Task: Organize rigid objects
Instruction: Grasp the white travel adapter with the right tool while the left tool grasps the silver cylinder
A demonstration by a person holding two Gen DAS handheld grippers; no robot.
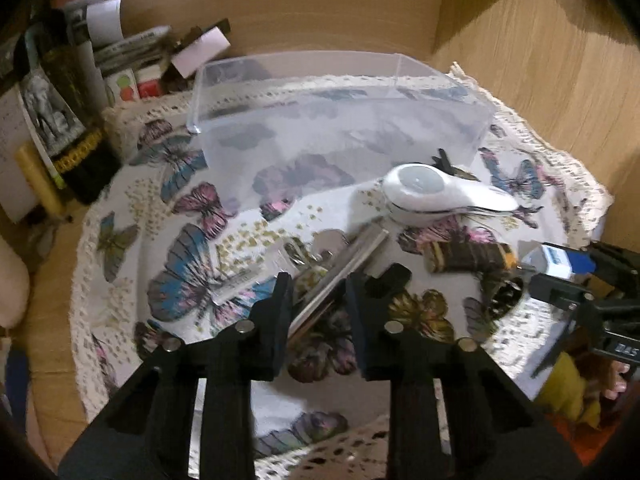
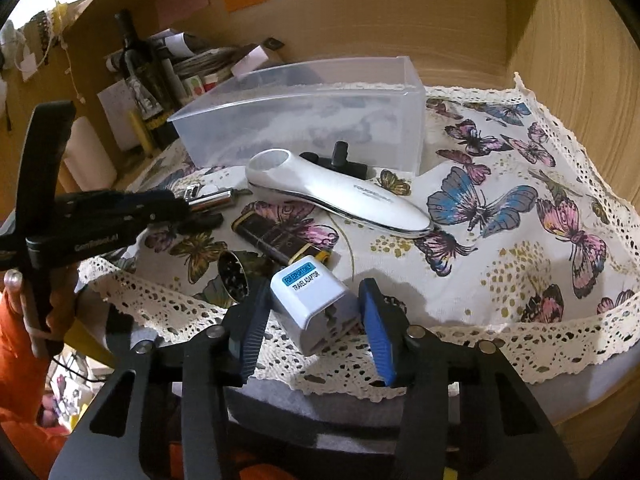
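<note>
**Rigid objects gathered before a clear bin**

Rigid objects are spread on a butterfly-print, lace-edged cloth (image 2: 500, 216) over the table, just in front of a clear rectangular plastic bin (image 2: 304, 120), presumably their destination. A white travel adaptor with a blue label (image 2: 308, 300) is framed by the right tool (image 2: 316, 332), whose blue pads stand released on either side, apparently ahead of a grasp. A shiny silver metal bar (image 1: 340, 272) lies between the fingers of the left tool (image 1: 318, 320); whether it is clenched cannot be told. A glossy white handheld device (image 2: 336, 192) lies nearby, untouched.
</note>
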